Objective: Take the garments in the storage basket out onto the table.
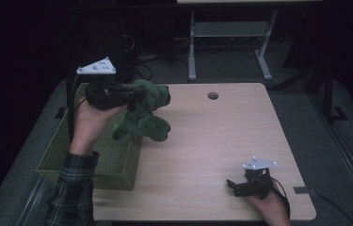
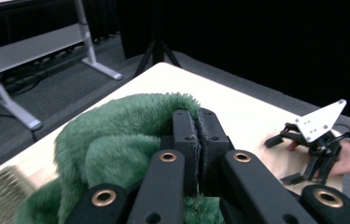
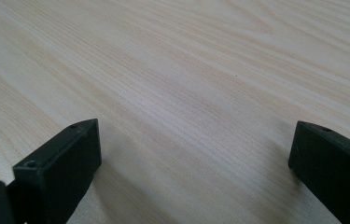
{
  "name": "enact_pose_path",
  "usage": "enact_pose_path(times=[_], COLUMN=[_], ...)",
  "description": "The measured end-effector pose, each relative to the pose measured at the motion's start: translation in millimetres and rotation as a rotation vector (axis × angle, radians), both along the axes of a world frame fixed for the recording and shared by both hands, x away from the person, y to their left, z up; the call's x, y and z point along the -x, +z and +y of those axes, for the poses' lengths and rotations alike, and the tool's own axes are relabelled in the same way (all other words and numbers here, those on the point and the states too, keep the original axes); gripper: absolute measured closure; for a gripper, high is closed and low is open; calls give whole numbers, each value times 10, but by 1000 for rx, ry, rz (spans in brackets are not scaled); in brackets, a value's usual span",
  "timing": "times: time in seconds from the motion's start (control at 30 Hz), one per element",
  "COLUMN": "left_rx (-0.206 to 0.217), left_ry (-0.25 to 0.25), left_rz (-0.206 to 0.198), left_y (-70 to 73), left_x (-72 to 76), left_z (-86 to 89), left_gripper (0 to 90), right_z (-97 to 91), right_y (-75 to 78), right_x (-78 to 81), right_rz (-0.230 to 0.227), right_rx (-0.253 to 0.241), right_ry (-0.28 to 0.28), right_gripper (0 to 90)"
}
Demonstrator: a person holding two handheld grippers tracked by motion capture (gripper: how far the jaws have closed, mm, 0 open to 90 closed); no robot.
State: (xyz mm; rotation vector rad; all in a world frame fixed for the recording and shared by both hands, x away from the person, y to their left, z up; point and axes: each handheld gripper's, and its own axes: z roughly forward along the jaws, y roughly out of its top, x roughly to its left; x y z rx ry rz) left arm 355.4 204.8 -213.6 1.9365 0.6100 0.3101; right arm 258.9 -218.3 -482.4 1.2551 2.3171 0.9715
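From the high view, the left hand-held gripper [image 1: 134, 96] is raised above the far left of the tabletop [image 1: 212, 141], clenched on a green plush toy [image 1: 148, 110] that dangles from its jaws over the far right corner of the green woven basket [image 1: 75, 155]; the basket sits at the left edge of the tabletop, and the toy hangs clear of both, which suggests it is being carried either out of the basket or toward it. The right hand-held gripper [image 1: 233, 186] rests low at the near right, well apart from the toy, apparently waiting. In the left gripper view, the two black pads are pressed nearly together with a pinch of green fur between them, a grip on the pile only, so the toy [image 2: 116, 135] sags below. In the right gripper view, the jaws stand wide apart, released, with bare wood [image 3: 186, 70] between them.
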Motion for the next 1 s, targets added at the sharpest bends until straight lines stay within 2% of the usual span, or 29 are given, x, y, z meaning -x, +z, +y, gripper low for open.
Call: enact_pose_path(times=[0.17,0.33,0.43,0.53,0.57,0.67,1.0], left_rx=[17,12,24,35,35,44,59], left_ry=[-40,-65,-78,-99,-99,-116,-129], left_rz=[-2,0,8,23,23,35,71], left_y=[-28,-69,-118,-221,-221,-304,-626], left_x=[10,7,2,-1,-1,-13,-56], left_z=[-254,-422,-534,-738,-738,-895,-1372], left_gripper=[879,879,879,880,880,880,880], right_z=[1,-1,0,0,0,0,0], right_y=[1,1,1,1,1,1,1], right_x=[1,-1,0,0,0,0,0], right_rz=[2,-2,-1,-1,-1,-1,-1], right_rx=[-2,0,0,0,0,-1,-1], right_ry=[-1,1,0,0,0,0,-1], right_gripper=[22,22,22,21,22,22,22])
